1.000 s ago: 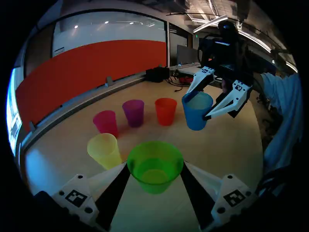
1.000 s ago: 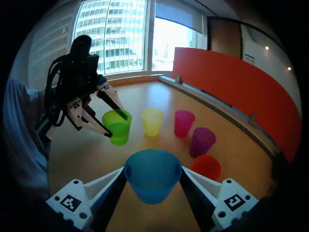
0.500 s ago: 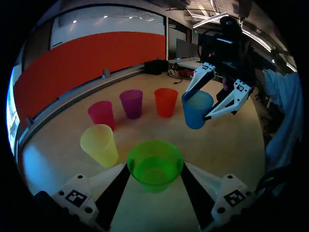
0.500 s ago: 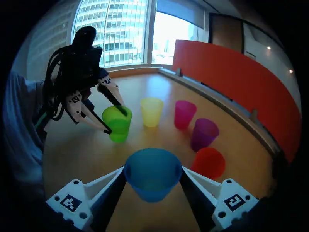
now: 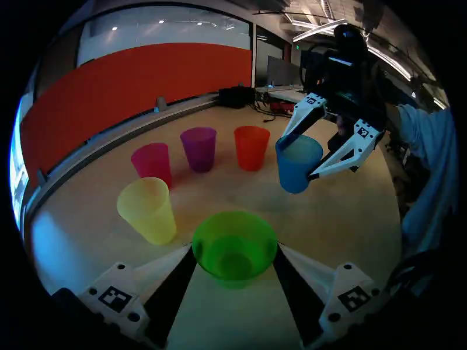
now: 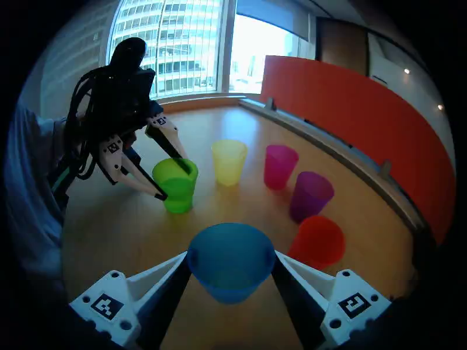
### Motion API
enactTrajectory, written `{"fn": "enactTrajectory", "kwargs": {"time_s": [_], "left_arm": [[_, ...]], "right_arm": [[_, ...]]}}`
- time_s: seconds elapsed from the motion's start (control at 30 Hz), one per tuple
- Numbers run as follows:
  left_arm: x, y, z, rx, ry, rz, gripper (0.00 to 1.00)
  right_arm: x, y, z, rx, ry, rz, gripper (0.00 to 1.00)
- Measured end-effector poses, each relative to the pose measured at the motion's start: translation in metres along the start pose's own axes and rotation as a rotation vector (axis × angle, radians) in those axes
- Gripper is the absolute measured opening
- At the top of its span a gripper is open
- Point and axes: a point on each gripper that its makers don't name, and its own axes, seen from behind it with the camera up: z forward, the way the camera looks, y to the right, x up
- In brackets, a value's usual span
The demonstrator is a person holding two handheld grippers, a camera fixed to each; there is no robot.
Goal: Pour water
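while the left gripper (image 5: 234, 249) clenched the green cup (image 5: 233, 263) beside the yellow cup (image 5: 147, 210), the right gripper (image 6: 231, 256) grasped the blue cup (image 6: 230, 274) just over the wooden table (image 5: 350, 210), near the orange cup (image 6: 318, 242).

Four spare cups are standing upright in an arc on the wooden table (image 5: 350, 216) ahead of me: yellow cup (image 5: 146, 210) nearest, then pink cup (image 5: 152, 164), purple cup (image 5: 198, 149), orange cup (image 5: 251, 147), each apart from its neighbour. A red wall panel (image 5: 134, 81) is running along behind them. Daylight is coming through tall windows (image 6: 169, 52).
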Motion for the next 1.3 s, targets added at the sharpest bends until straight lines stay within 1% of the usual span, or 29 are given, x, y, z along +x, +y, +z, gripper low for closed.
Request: {"fn": "enactTrajectory", "kwargs": {"time_s": [0.43,0.57,0.63,0.9,1.07,1.3], "left_arm": [[-0.005,-0.001,-0.004,-0.006,0.001,-0.013,0.88],[-0.005,0.0,-0.005,-0.009,0.001,-0.016,0.92],[-0.006,0.0,-0.006,-0.01,-0.001,-0.017,0.98],[-0.015,0.0,-0.011,-0.001,-0.02,-0.026,0.98],[-0.02,0.0,-0.017,0.011,-0.019,-0.024,0.98],[-0.023,0.005,-0.026,0.015,-0.015,-0.027,0.98]], "right_arm": [[-0.001,-0.002,0.002,-0.002,0.0,0.004,0.92],[-0.002,-0.003,0.002,-0.002,-0.001,0.003,0.92],[-0.003,-0.004,0.002,-0.003,-0.001,0.003,0.93],[-0.007,-0.006,0.006,-0.006,-0.002,0.009,0.93],[-0.01,-0.008,0.01,-0.005,-0.003,0.015,0.93],[-0.014,-0.008,0.014,-0.014,-0.001,0.023,0.93]]}}
